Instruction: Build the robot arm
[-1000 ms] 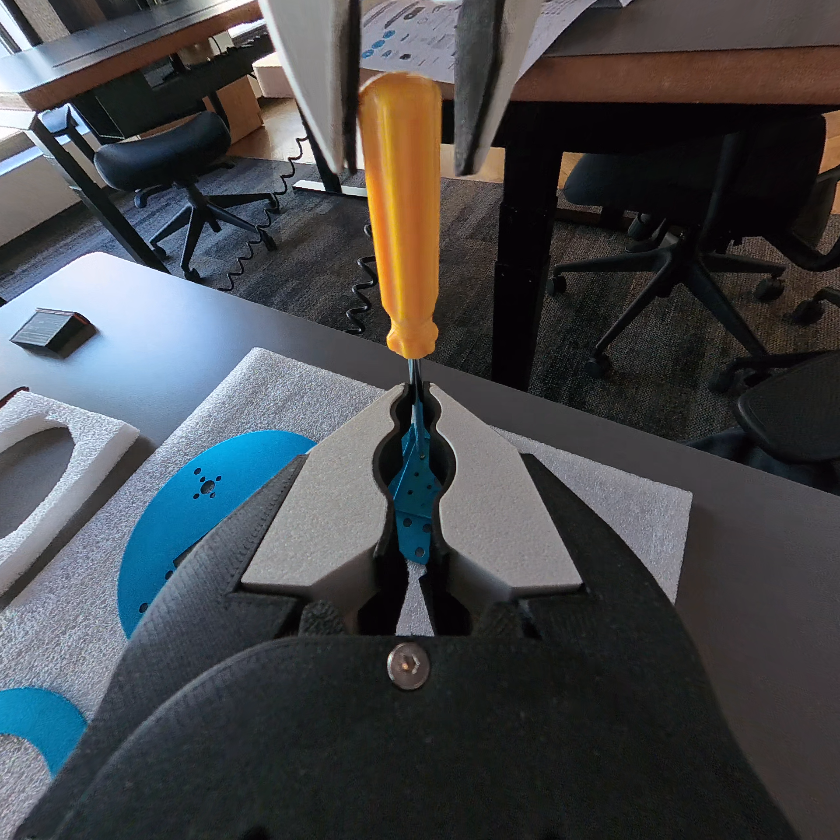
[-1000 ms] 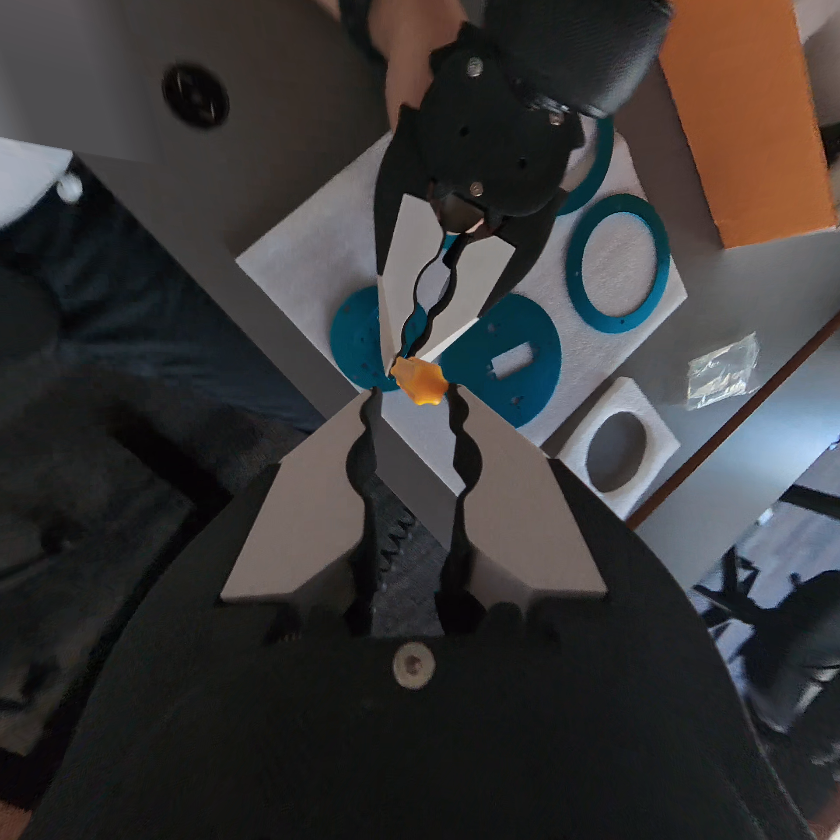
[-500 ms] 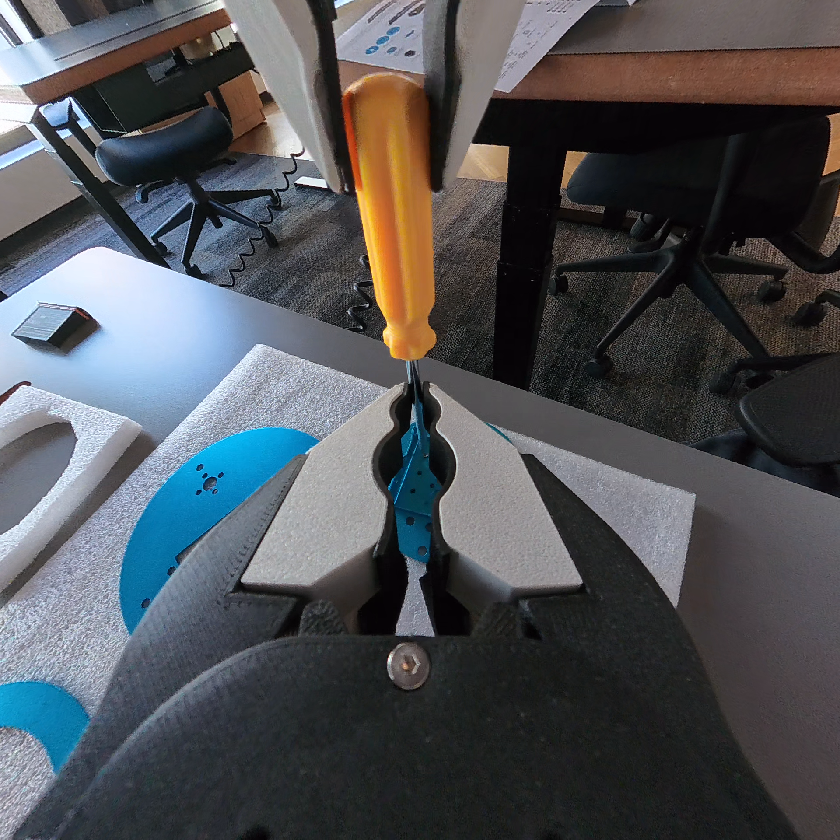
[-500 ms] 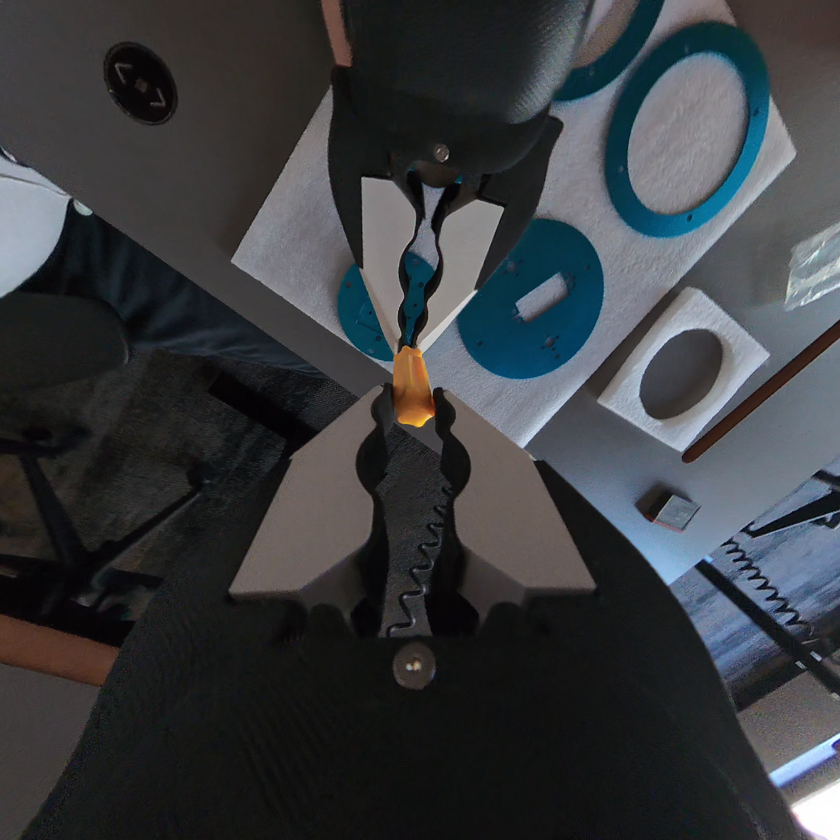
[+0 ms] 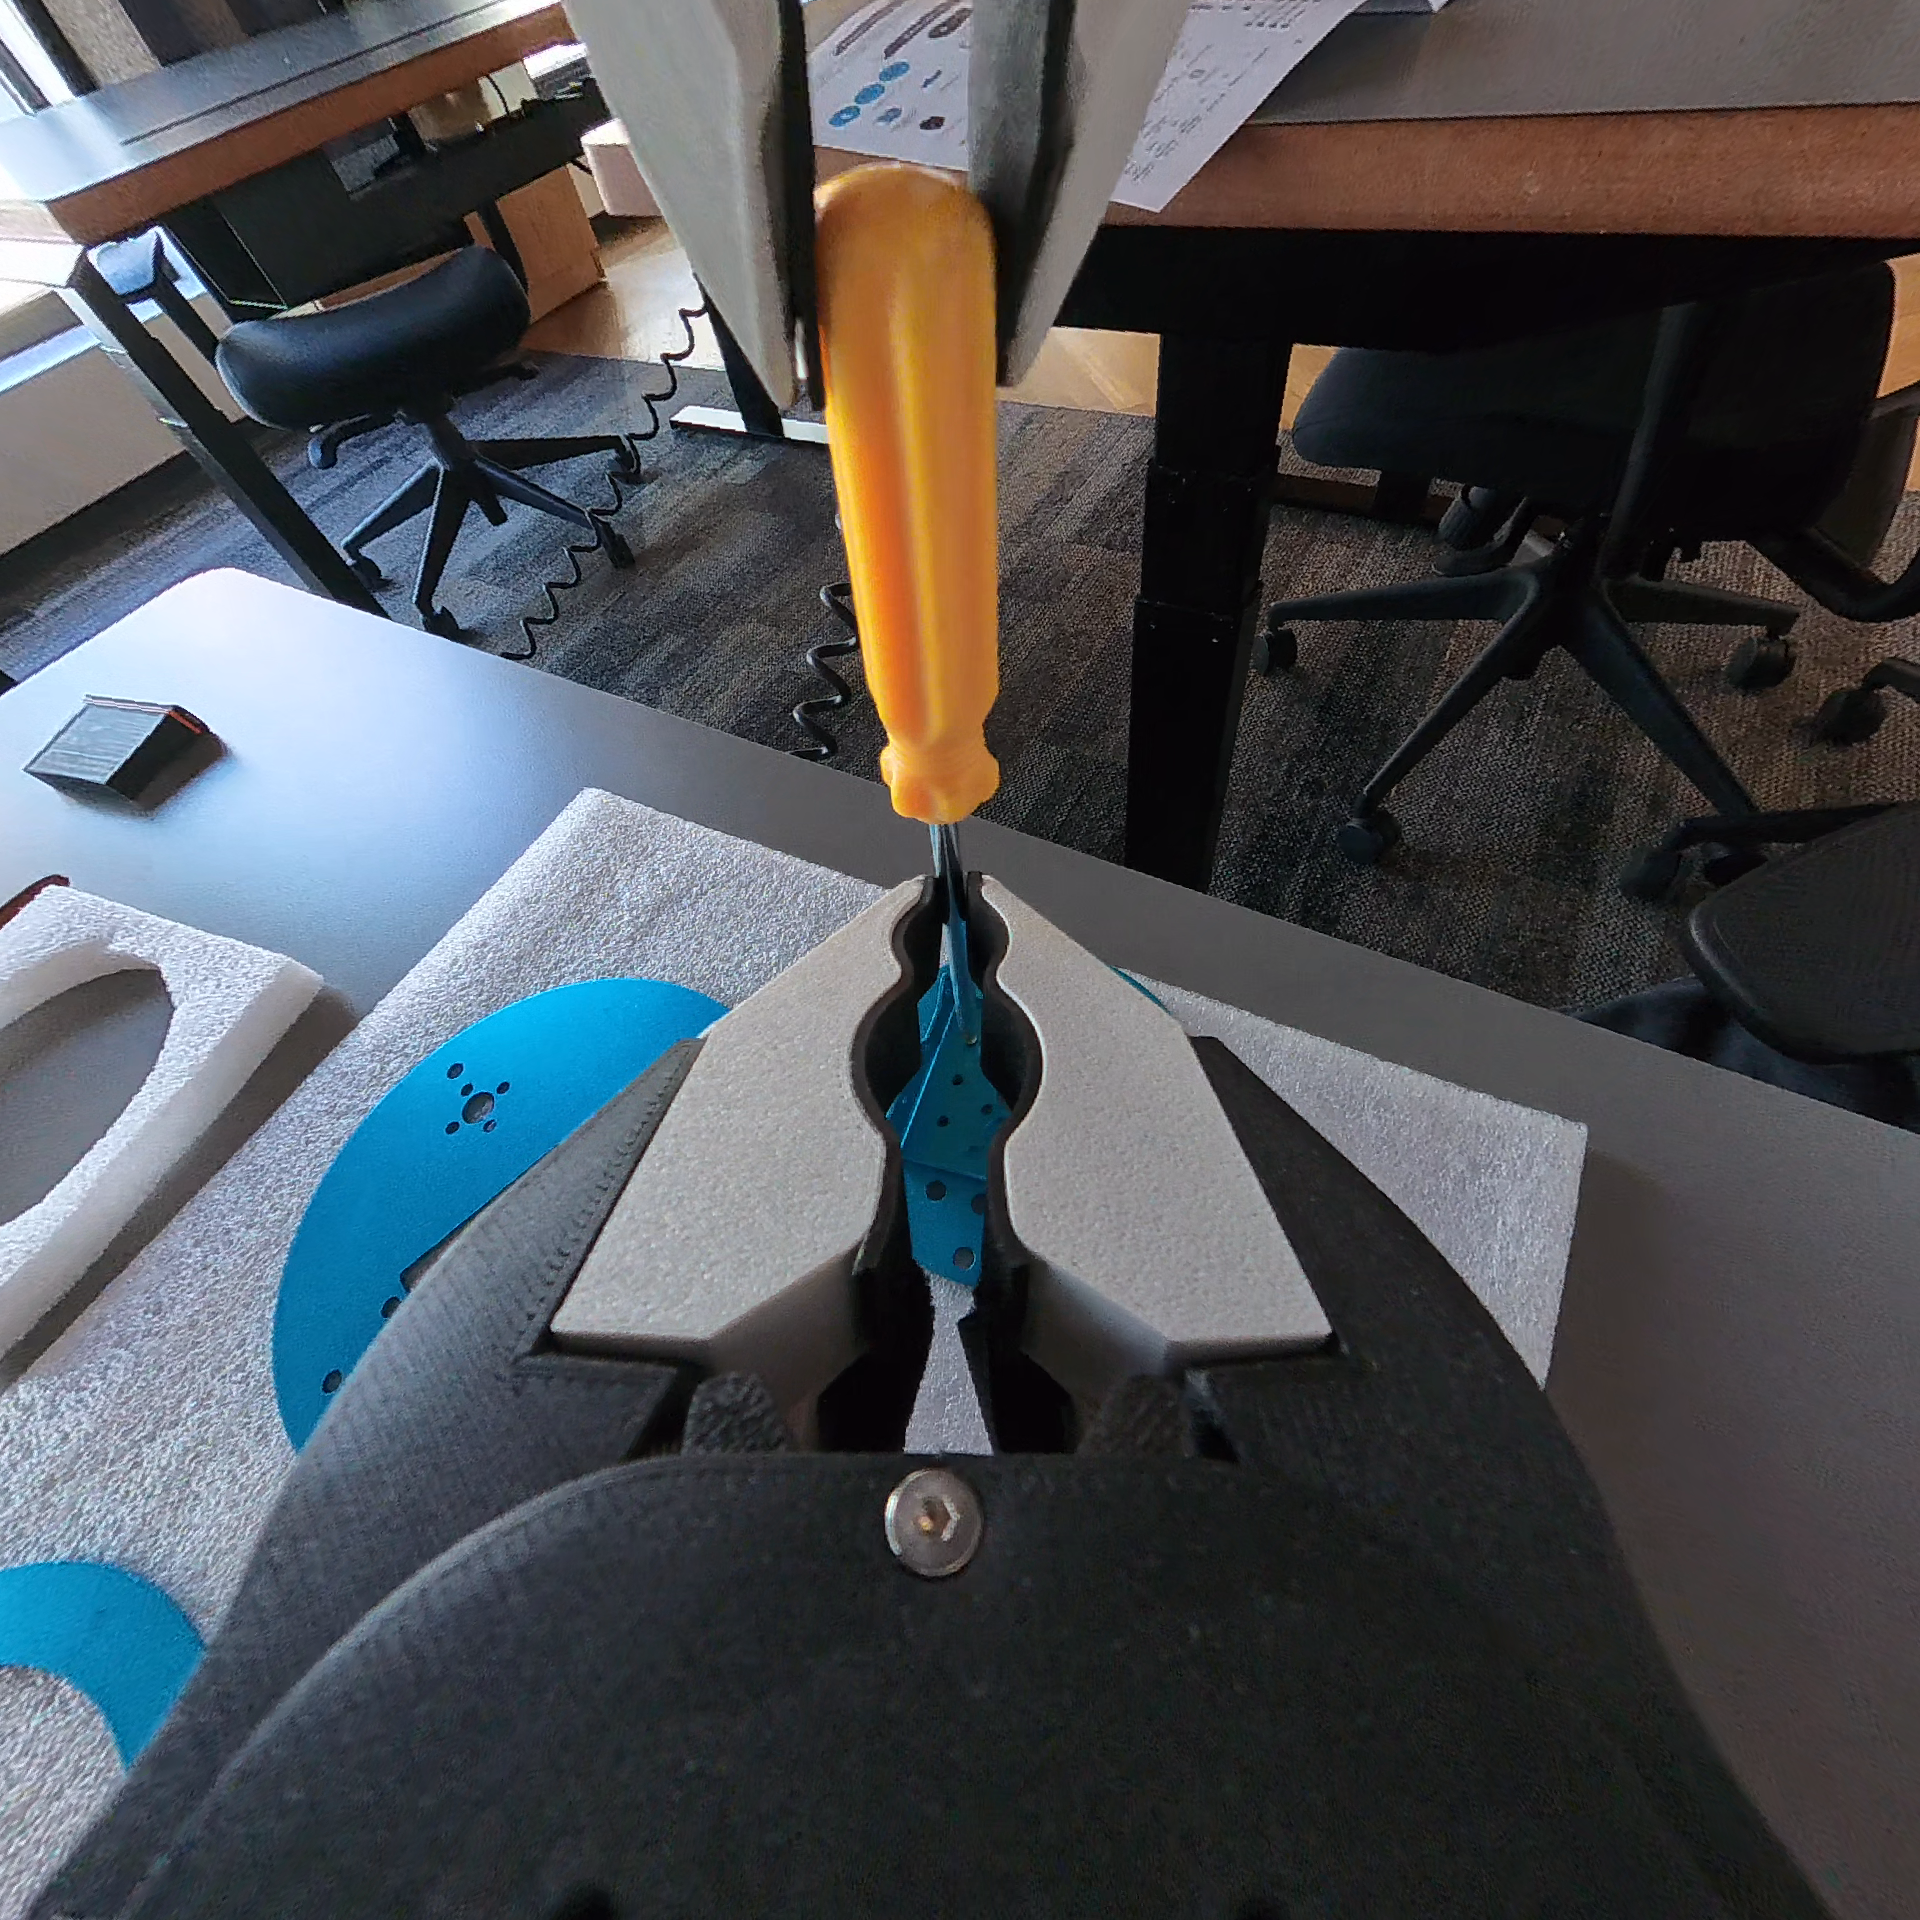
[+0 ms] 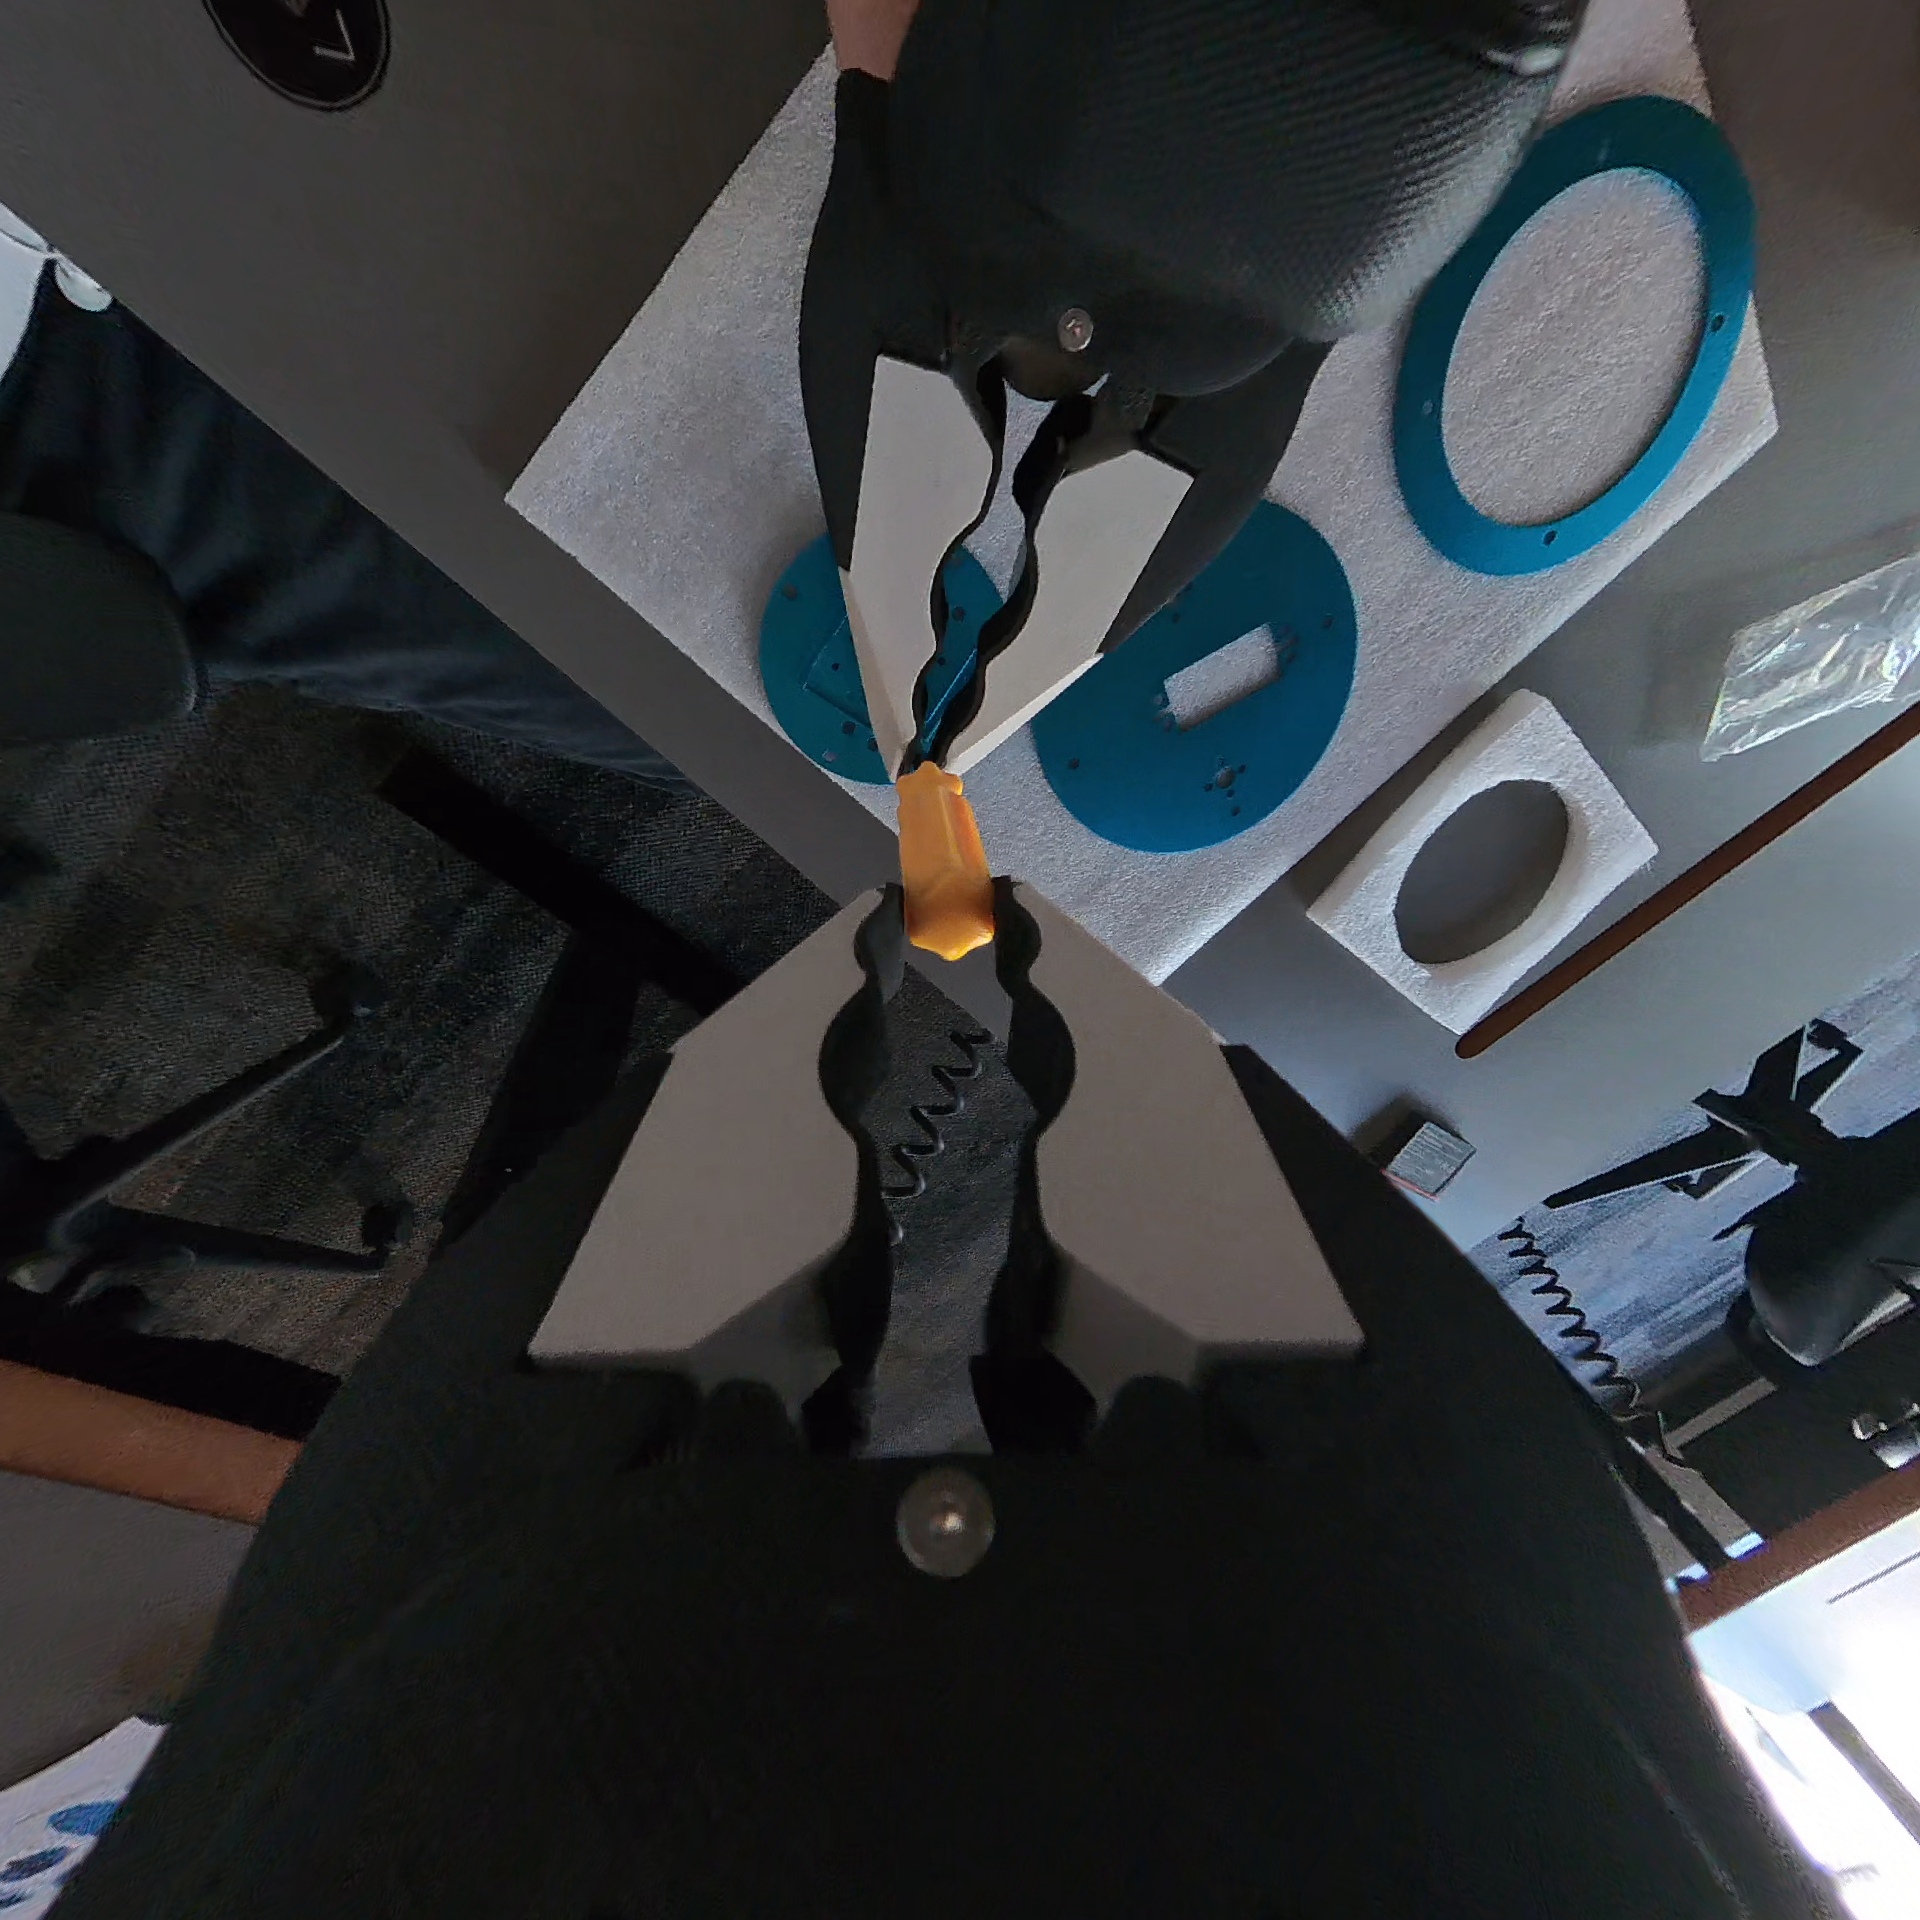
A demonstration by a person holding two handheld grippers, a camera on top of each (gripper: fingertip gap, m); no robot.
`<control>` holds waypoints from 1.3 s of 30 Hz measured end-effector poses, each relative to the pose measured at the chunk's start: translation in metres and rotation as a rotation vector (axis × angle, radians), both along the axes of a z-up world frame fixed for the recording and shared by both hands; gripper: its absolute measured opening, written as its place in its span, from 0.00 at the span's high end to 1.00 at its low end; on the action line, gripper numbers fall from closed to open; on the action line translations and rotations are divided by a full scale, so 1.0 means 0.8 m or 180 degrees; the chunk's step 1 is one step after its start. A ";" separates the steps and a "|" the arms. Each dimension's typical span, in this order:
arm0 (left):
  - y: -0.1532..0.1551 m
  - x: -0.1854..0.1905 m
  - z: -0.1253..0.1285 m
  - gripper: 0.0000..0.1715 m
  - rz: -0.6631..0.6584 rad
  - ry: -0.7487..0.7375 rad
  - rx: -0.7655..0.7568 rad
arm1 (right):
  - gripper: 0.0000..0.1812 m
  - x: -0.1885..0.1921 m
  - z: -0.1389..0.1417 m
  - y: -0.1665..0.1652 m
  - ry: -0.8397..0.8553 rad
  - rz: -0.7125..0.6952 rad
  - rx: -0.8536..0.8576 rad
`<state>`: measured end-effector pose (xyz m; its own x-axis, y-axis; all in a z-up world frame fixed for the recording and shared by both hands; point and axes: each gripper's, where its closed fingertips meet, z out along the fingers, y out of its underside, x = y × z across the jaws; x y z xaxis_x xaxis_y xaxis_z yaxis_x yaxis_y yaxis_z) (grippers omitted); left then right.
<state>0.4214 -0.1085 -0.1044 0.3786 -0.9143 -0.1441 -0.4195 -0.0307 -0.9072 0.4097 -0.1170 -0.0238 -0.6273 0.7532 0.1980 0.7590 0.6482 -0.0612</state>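
My left gripper [image 5: 948,883] is shut on a small blue perforated bracket [image 5: 940,1132] and holds it just above the white foam mat [image 5: 623,883]. An orange-handled screwdriver [image 5: 914,499] stands upright, and its thin shaft goes down between the left fingertips onto the bracket. My right gripper [image 6: 940,904] comes from above and is shut on the top of the handle [image 6: 940,873]. It also shows in the left wrist view [image 5: 909,374]. The right wrist view looks down on the left gripper [image 6: 920,764] and the bracket [image 6: 951,686].
On the mat lie a blue slotted disc [image 6: 1195,717], a smaller blue disc [image 6: 821,675] and a blue ring [image 6: 1569,332]. A foam block with an oval hole [image 6: 1475,873], a small black box [image 5: 120,743] and a plastic bag [image 6: 1818,655] lie on the grey table [image 5: 1714,1299]. Office chairs and desks stand beyond its edge. About 9 cm separates my left fingertips from my right.
My right gripper has come down over the handle top and closed from open onto it. The right wrist view has turned. The left gripper and bracket have stayed put.
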 end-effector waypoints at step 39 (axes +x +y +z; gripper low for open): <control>0.001 0.001 -0.001 0.99 0.0015 0.0022 0.0016 | 0.90 -0.004 0.000 -0.004 -0.0204 -0.0881 -0.0026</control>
<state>0.4224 -0.1076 -0.1050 0.3818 -0.9118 -0.1513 -0.4256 -0.0281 -0.9045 0.4063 -0.1199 -0.0234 -0.4087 0.8989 0.1577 0.9095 0.4155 -0.0117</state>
